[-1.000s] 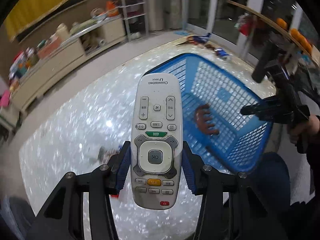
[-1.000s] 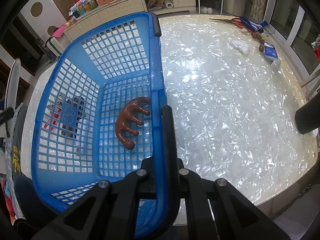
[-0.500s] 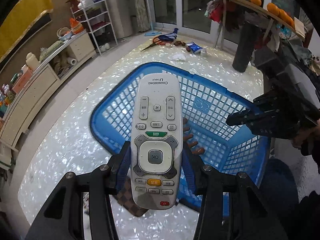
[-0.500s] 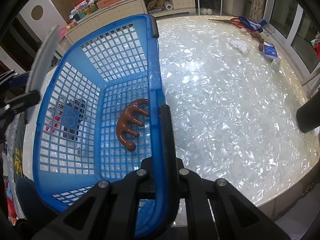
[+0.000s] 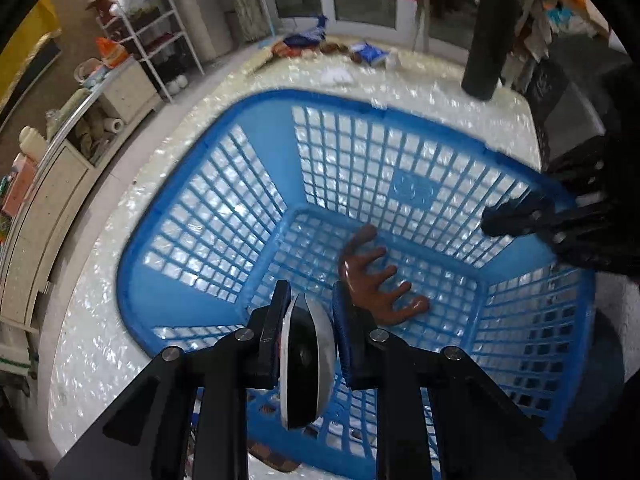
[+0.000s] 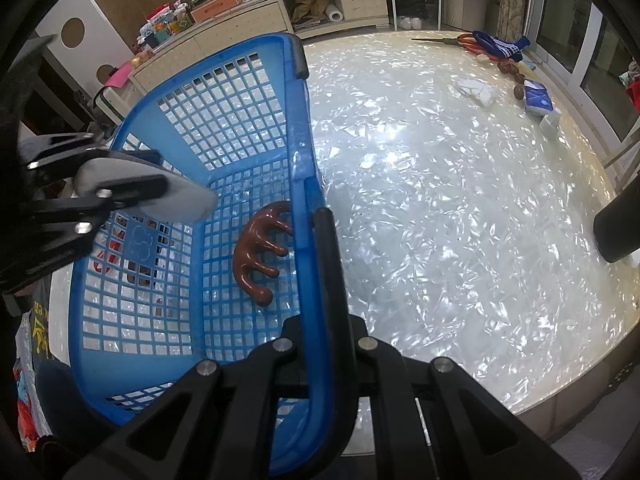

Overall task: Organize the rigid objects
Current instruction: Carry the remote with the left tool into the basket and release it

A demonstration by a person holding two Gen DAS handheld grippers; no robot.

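Remote control [image 5: 306, 356], clamped end-on in the left claw [image 5: 307, 322] at lower centre above the blue basket [image 5: 224, 128], risks striking the brown massager [image 5: 376, 280] if released high, while the right claw [image 6: 316, 216] pinches the rim.

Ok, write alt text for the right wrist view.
The right gripper is clamped on the near rim of a blue basket on a shiny white table. A brown massager lies inside, and the left gripper holds a remote above it.
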